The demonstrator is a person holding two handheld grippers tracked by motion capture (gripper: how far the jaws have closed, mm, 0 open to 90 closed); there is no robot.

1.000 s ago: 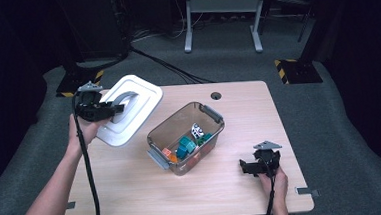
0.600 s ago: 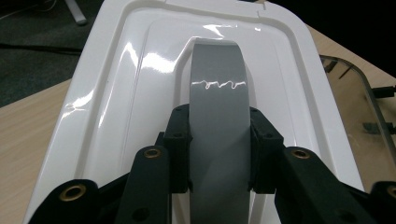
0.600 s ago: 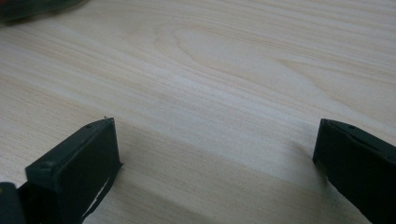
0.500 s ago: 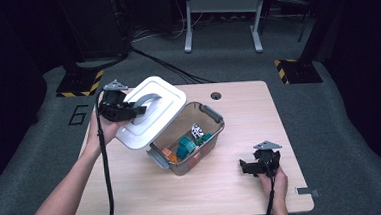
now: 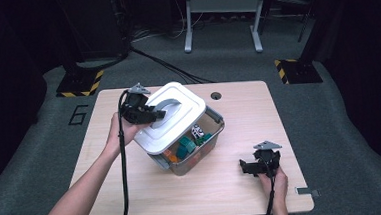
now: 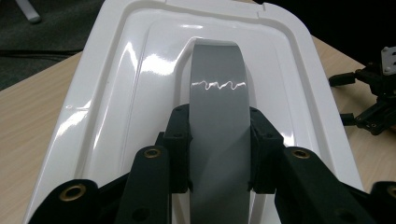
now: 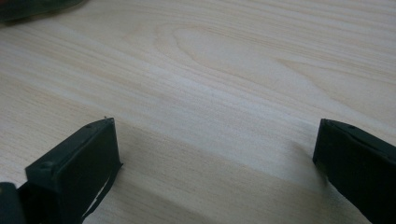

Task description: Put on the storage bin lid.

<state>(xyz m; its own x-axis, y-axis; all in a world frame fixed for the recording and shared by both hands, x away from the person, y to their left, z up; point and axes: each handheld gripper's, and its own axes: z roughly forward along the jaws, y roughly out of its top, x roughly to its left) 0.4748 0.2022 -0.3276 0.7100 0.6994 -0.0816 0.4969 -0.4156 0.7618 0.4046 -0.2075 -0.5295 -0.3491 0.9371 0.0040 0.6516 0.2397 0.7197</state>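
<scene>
Left tongs (image 5: 151,113) are clamped across the grey arched handle (image 6: 218,107) of the white rectangular plastic lid (image 5: 171,116); in the left gripper view both pads press the handle's edges squarely. The lid hangs tilted over the clear plastic storage bin with grey latches (image 5: 206,146), covering its near-left part, while the far-right part stands uncovered with mixed small items (image 5: 188,143) visible inside. Right tongs (image 5: 247,166) rest wide apart and empty on the pale wooden tabletop (image 5: 238,109), well apart from the bin.

Judgement: the step in hand is seating the lid on the bin. To do it well, the lid should be levelled and its corners squared with the bin's rim before lowering, since it now sits skewed. The grip on the handle looks central, so tilt control should be fair. The contents appear to lie below the rim; whether the latches stand clear cannot be told. The idle right tongs could steady the bin's wall against sliding
</scene>
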